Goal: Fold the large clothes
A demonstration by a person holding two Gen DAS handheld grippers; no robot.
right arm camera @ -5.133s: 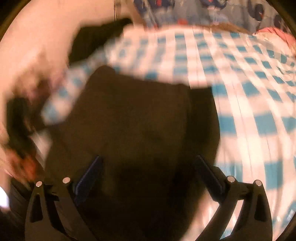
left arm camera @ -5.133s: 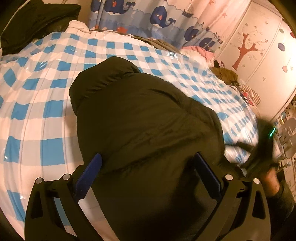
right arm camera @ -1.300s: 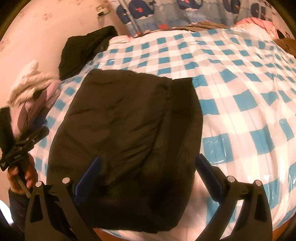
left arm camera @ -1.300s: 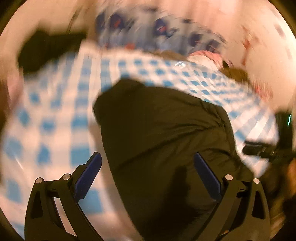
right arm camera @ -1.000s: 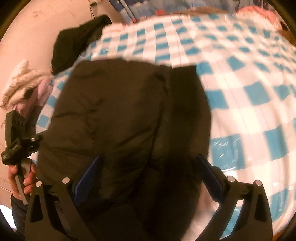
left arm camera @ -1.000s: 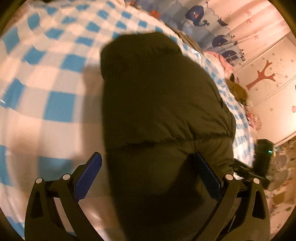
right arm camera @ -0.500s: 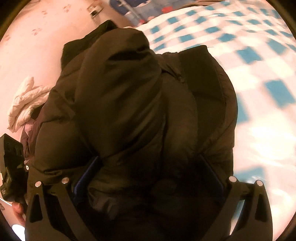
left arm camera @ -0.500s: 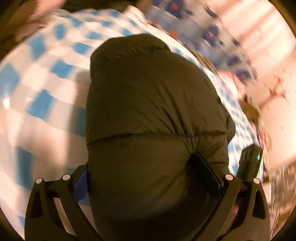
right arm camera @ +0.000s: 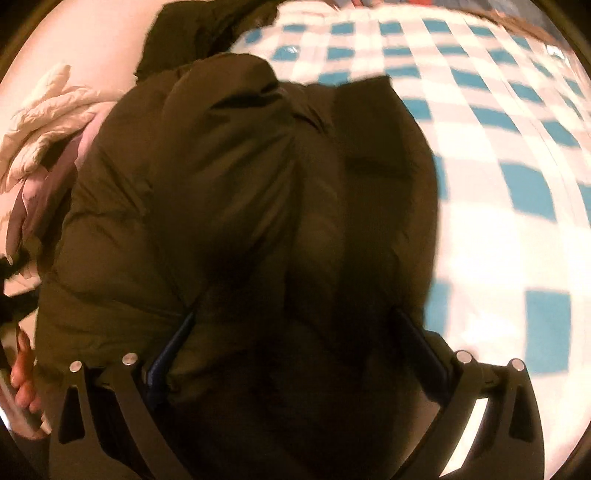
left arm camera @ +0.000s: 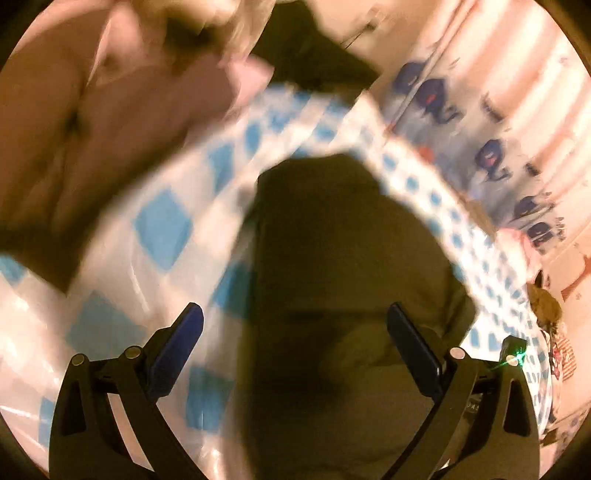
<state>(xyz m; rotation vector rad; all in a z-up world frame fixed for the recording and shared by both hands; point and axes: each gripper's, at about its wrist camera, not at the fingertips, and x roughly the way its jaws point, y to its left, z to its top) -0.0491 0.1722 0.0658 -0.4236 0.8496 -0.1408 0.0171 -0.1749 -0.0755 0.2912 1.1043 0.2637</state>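
**Dark jacket bunched between right fingers; left gripper spread above it**

Right gripper (right arm camera: 295, 343): fingers set wide, with the dark puffy jacket (right arm camera: 240, 192) swelling up between them and filling the centre and lower half of the frame. Fabric presses against both blue pads (right arm camera: 168, 350); whether they actually pinch it, cannot tell. The jacket bulges in thick folds toward the upper left of the frame. Blue-and-white checked bedcover (right arm camera: 517, 184) fills the right side and top. At the left edge, a heap of cream and pink clothes (right arm camera: 44, 118); above it another dark garment (right arm camera: 192, 33). Lower left edge: a hand (right arm camera: 24, 373), fingertips showing.

Left gripper (left arm camera: 293, 350): released, blue pads (left arm camera: 177, 347) well apart, nothing held. View heavily blurred. The jacket (left arm camera: 343, 258) lies ahead and between the fingers, running from bottom centre up to mid-frame, closer to the right finger. Checked bedcover (left arm camera: 162, 225) surrounds it at left and arcs over the top. Whale-print curtain (left arm camera: 461, 122) in the upper right. A small green light (left arm camera: 517, 356) shows beyond the right finger, lower right. Upper left is a pinkish-brown blur, not identifiable.
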